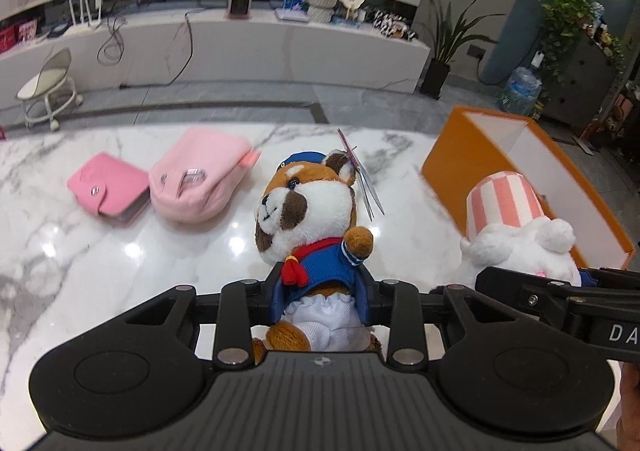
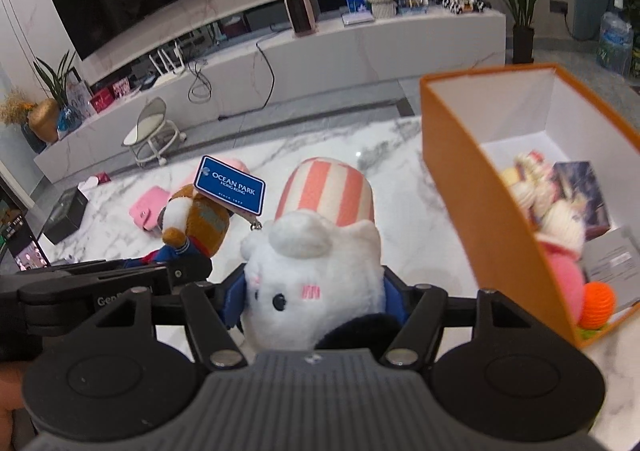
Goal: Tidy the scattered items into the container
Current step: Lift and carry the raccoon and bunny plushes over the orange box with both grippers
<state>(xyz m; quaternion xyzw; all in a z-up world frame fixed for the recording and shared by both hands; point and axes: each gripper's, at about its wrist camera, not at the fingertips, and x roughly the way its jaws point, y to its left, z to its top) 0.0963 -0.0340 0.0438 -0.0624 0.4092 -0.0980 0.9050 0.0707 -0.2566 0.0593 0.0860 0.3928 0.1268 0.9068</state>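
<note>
In the left wrist view, the left gripper has its fingers clamped on the waist of a sailor-suited red panda plush, which is held upright above the marble tabletop with a paper tag at its ear. A pink card wallet and a pink pouch lie side by side on the tabletop beyond; the orange box stands to the right. In the right wrist view, the right gripper has its fingers clamped on a white plush with a pink-striped hat, held just left of the orange box, which already contains several small toys and a card. The red panda plush sits close on the left, its blue tag reading OCEAN PARK.
</note>
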